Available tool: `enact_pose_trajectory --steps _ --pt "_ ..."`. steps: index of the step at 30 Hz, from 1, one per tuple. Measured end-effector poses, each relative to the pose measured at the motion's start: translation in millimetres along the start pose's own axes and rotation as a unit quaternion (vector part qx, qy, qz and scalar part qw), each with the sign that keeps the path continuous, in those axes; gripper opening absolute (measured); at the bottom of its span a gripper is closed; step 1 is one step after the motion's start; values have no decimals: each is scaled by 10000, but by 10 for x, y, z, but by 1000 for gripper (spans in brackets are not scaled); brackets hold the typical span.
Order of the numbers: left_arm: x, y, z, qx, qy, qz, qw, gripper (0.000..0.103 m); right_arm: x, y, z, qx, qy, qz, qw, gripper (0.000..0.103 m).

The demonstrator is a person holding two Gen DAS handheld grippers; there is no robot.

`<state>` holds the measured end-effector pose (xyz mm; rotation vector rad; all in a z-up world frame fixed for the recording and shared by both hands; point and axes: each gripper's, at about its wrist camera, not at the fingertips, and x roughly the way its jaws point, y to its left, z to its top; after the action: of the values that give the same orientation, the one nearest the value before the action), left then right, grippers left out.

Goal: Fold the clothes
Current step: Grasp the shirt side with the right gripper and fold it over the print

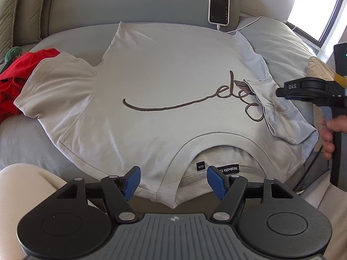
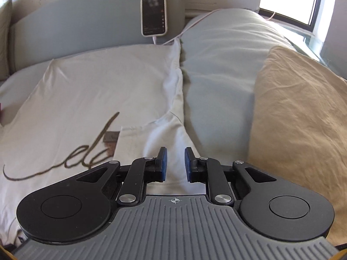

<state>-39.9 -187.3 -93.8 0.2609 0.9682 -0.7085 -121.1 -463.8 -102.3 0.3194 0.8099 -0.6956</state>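
Observation:
A pale grey T-shirt (image 1: 151,75) with brown script lettering lies front-up on the grey cushion, its collar (image 1: 186,151) nearest me. My left gripper (image 1: 174,182) hovers over the collar edge, open, its blue pads (image 1: 132,181) wide apart and pressing nothing. The shirt's right sleeve (image 1: 282,117) is folded in over the lettering. A hand holds my right gripper (image 1: 278,93) just beside that sleeve. In the right wrist view the right gripper (image 2: 175,164) stands a little open above the folded sleeve (image 2: 151,138), with nothing between its pads.
A phone (image 1: 218,6) on a white cable leans against the grey backrest. A red garment (image 1: 13,82) lies crumpled at the far left by a green object (image 1: 12,54). A tan pillow (image 2: 299,119) sits at the right below a bright window (image 2: 288,0).

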Motion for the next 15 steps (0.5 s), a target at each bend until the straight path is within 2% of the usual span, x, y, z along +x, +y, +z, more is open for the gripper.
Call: enact_pose_trajectory --steps 2,5,7,8,10,13,15 --pt "-1 8 -2 -11 0 26 10000 67 209 33 39 25 165 20 9999 18" --pt "5 20 -5 -40 9 41 10000 67 461 -48 79 304 465 68 9984 10" --pt "14 26 -9 -65 21 31 10000 67 403 -89 129 519 468 214 9973 12" --pt "25 24 -10 -74 33 37 10000 67 350 -92 142 565 410 280 9972 17" --pt "37 8 -11 -60 51 33 10000 67 247 -74 127 587 315 365 9971 17" --pt "5 -13 -15 1 8 -16 10000 68 205 -28 -63 775 688 550 9931 17" --pt "-17 -14 -22 18 -20 -6 10000 68 28 76 -219 596 547 505 9954 16"
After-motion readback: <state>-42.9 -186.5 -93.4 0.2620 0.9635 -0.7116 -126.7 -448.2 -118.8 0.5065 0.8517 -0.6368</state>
